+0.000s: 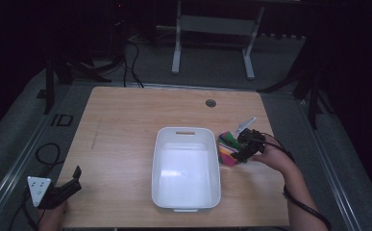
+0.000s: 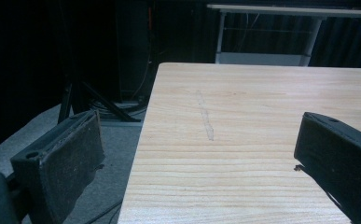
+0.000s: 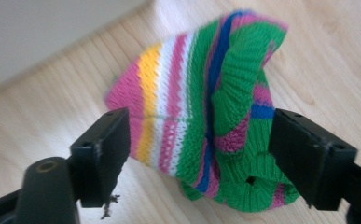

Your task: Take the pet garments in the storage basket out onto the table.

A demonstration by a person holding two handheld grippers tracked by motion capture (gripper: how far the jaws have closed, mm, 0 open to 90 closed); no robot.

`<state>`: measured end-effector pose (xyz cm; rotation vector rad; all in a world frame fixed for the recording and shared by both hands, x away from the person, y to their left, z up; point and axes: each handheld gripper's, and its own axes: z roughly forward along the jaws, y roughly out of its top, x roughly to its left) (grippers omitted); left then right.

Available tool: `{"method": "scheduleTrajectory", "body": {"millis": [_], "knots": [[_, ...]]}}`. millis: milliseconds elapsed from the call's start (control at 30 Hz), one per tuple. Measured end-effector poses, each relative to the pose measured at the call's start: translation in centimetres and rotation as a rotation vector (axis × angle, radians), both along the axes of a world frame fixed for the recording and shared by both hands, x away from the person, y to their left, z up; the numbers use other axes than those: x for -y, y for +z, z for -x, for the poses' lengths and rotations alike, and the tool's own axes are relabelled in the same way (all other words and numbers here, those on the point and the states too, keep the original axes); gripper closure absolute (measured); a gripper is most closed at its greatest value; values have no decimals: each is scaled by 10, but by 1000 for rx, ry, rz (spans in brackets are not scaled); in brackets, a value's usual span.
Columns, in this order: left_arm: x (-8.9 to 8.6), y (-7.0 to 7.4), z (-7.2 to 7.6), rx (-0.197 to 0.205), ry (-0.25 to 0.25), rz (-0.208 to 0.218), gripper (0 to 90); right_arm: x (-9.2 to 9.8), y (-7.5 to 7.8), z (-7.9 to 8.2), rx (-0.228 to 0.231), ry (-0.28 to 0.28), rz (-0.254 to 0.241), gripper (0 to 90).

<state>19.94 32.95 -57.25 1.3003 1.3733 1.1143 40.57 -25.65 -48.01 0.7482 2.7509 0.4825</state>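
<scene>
Evidently the white tub [image 1: 186, 168] is the hub of this layout: it sits empty mid-table, and a striped knitted cloth [image 3: 206, 116] lies bunched on the wooden table [image 1: 121, 125] just beside the tub's right wall. The right gripper [image 3: 197, 149] straddles that cloth with its jaws spread wide on either side, apparently set to close on it; whether the pads touch the knit yet cannot be told. Far left of the tub, at the table's near corner, the left gripper [image 2: 197, 158] idles with jaws wide apart and nothing between them, likely just keeping clear. From above, the right gripper covers much of the cloth, and a pale slim object behind it is too small to identify.
</scene>
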Motion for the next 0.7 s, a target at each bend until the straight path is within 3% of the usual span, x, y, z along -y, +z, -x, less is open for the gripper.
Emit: {"method": "scheduleTrajectory", "body": {"millis": [67,200,233,333,367,433,467,633,667,700], "knots": [[0,0,0,0,1,0,19,6,6,3,-5,2,-54,148],[0,0,0,0,2,1,19,14,9,12,22,-2,-58,111],[0,0,0,0,2,1,19,21,9,17,30,-26,-89,119],[0,0,0,0,1,0,19,29,7,23,46,-36,-104,110],[0,0,0,0,1,1,19,38,4,29,51,-70,-133,110],[0,0,0,0,1,2,19,38,4,29,51,-70,-133,110],[0,0,0,0,2,3,19,51,-2,37,74,-103,-154,110],[0,0,0,-2,2,4,19,69,-12,48,106,-161,-176,112],[0,0,0,-2,3,5,19,80,-19,56,119,-211,-207,113],[0,0,0,-2,3,4,19,83,-21,58,125,-223,-211,112]]}}
